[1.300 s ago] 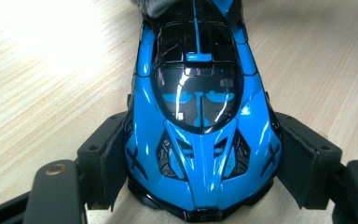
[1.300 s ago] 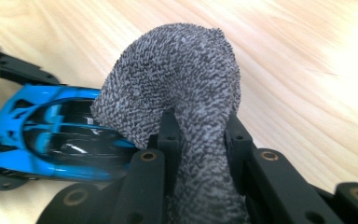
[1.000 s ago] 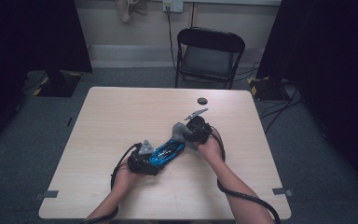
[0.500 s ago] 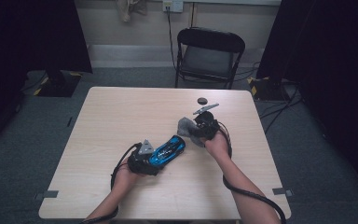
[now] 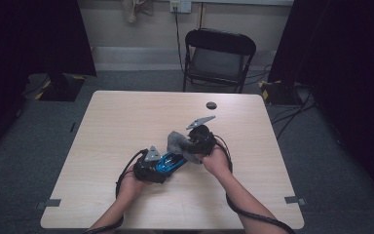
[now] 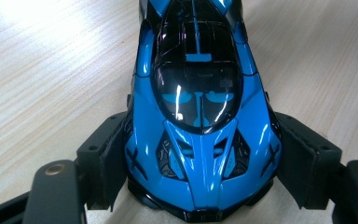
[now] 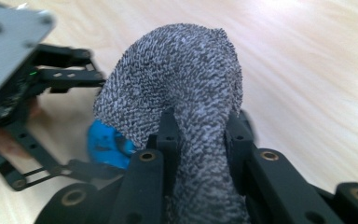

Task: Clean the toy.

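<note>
While the blue toy car [image 6: 200, 116] is kept down on the wooden table [image 5: 126, 122], it's clamped by the left gripper [image 5: 157, 165], with a black pad [image 6: 107, 158] pressed against each side of the nose. Seen from the left gripper view, the car points away from the camera, its glossy black roof and windscreen catching the light. From the high view, the car is found near the middle of the table, a bit toward the person's side, lying at a slant between the two hands.

A grey knitted cloth [image 7: 182, 93] is pinched tight by the right gripper [image 7: 198, 135], and the fabric is bunched up between the jaws and puffed out above them. A bit of the blue car can be made out just behind the cloth in the right gripper view, along with the left gripper's frame. Whether cloth and car are actually touching can't be told for sure.

A small dark round thing [image 5: 211, 105] is left lying farther up the table, well apart from everything else. A black folding chair [image 5: 218, 58] is parked past the far edge.
</note>
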The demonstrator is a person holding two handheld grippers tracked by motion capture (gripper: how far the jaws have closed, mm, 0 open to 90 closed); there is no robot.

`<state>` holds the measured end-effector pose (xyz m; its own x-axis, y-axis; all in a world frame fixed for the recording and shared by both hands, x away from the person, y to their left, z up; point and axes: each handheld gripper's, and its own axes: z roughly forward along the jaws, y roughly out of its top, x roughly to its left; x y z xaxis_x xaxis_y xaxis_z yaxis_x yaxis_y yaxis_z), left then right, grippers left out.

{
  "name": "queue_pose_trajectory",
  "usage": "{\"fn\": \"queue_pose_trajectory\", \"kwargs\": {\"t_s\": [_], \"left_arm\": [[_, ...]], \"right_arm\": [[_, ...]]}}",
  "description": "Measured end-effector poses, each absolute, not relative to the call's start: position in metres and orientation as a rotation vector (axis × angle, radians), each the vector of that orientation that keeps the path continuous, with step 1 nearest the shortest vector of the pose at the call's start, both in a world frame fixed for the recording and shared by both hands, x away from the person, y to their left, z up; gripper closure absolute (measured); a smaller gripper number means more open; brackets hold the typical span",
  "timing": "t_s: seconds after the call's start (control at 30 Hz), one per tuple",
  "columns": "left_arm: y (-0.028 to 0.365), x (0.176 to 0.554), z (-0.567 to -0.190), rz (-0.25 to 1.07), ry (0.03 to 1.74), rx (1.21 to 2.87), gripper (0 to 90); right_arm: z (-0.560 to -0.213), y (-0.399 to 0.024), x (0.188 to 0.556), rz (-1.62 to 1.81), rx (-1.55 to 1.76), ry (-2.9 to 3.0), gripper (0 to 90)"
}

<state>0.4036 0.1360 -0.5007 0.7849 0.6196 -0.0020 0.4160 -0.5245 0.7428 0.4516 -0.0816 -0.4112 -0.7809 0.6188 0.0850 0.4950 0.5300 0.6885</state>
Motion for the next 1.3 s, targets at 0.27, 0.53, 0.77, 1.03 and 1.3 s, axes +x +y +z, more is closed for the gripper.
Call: {"fn": "queue_pose_trajectory", "kwargs": {"t_s": [0.27,0.53,0.77,1.03,1.3], "left_arm": [[0.136,0.403,-0.501,0.338,0.767,2.198,25.6],[0.136,0.403,-0.501,0.34,0.766,2.199,25.6],[0.136,0.403,-0.501,0.34,0.77,2.195,25.6],[0.136,0.403,-0.501,0.339,0.772,2.195,25.6],[0.136,0.403,-0.501,0.344,0.771,2.195,25.7]], "right_arm": [[-0.427,-0.056,0.433,1.055,0.857,2.68,74.1],[-0.438,-0.034,0.422,1.056,0.816,2.731,74.1],[-0.446,-0.028,0.42,1.033,0.804,2.743,73.9],[-0.453,-0.025,0.418,1.007,0.774,2.745,74.1],[-0.453,-0.023,0.417,0.989,0.763,2.744,74.3]]}}
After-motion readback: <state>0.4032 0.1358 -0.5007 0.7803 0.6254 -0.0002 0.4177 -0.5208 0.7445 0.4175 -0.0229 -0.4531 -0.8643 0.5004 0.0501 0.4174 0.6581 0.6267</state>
